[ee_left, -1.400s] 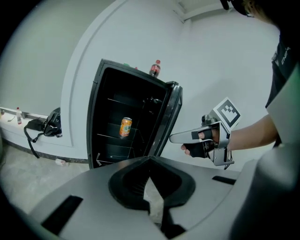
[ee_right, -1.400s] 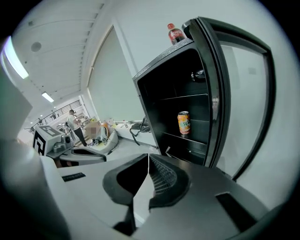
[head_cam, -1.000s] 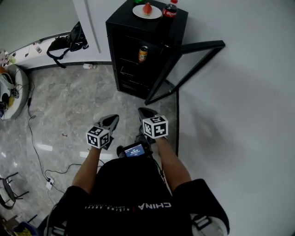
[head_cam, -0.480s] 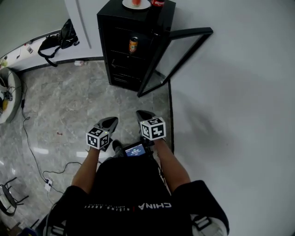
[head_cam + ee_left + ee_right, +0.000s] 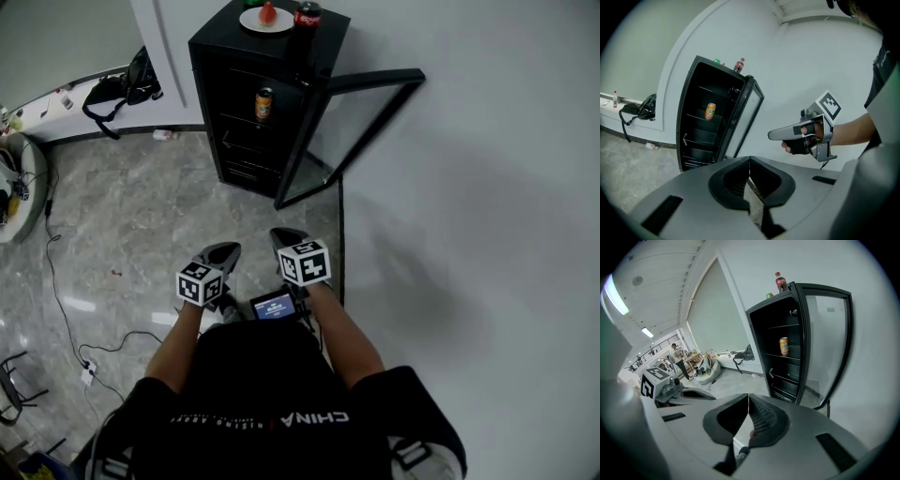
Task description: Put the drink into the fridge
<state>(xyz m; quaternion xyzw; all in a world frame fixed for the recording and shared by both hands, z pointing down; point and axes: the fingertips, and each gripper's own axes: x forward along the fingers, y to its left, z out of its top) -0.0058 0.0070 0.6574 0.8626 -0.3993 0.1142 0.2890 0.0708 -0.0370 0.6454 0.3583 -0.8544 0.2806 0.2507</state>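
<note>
An orange drink can [image 5: 264, 102] [image 5: 710, 111] [image 5: 784, 346] stands on a shelf inside the black fridge [image 5: 246, 90] [image 5: 701, 121] [image 5: 780, 338], whose glass door [image 5: 352, 127] [image 5: 827, 343] hangs wide open to the right. On the fridge top sit a cola bottle [image 5: 307, 15] [image 5: 780, 282] and a white plate with a red fruit [image 5: 266, 16]. My left gripper [image 5: 228, 253] [image 5: 749, 161] and right gripper [image 5: 281, 236] [image 5: 748, 398] are held low in front of me, well back from the fridge, both shut with nothing between the jaws.
Grey marble floor [image 5: 141, 216] lies left of the white wall [image 5: 469, 187]. A black bag [image 5: 122, 84] rests on a white ledge at the back left. Cables [image 5: 66, 309] trail over the floor at left. A person [image 5: 677, 359] stands far off in the room.
The fridge has shifted slightly down and left in the head view, so its top with plate and bottle shows fully again. Both grippers stay shut and close together.
</note>
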